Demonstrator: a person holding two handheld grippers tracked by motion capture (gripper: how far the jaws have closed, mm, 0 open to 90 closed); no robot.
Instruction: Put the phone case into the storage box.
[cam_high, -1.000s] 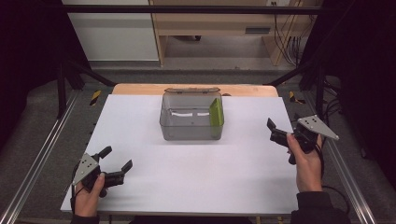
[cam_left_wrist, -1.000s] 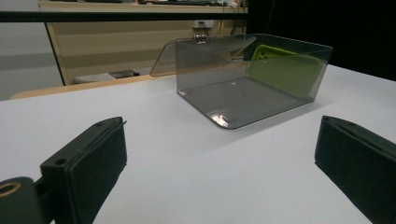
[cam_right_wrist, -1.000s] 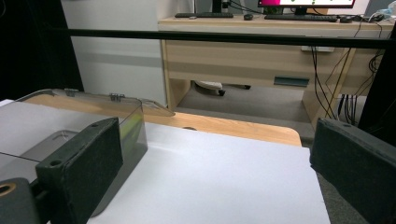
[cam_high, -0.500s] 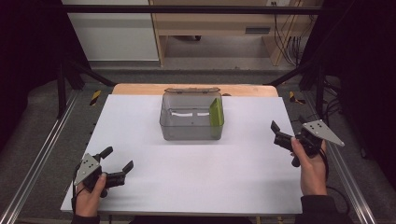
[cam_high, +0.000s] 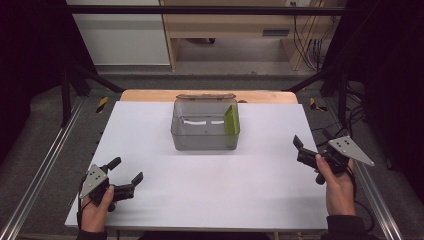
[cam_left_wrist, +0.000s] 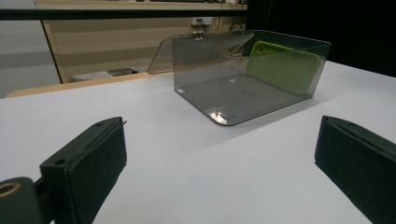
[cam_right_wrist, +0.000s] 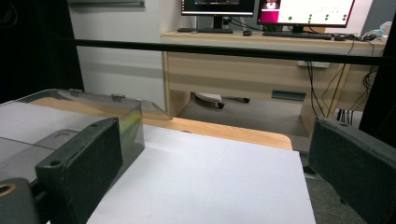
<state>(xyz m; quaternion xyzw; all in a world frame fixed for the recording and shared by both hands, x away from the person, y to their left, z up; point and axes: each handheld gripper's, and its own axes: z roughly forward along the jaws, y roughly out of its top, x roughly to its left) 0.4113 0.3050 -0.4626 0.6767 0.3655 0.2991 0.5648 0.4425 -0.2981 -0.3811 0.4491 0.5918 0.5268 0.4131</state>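
My right gripper (cam_high: 305, 150) has drifted outward and nearer me; my left gripper (cam_high: 122, 176) has stayed put. Both are spread wide, holding nothing. The clear box (cam_high: 205, 125) sits mid-table, open, ahead of both; the right is nearer.

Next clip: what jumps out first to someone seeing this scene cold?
The clear grey box stands open at the far middle of the white table, its lid folded back, with a green slab leaning upright against its right inner wall. The left gripper sits near the front left corner and the right gripper by the right edge, both with jaws apart and holding nothing.
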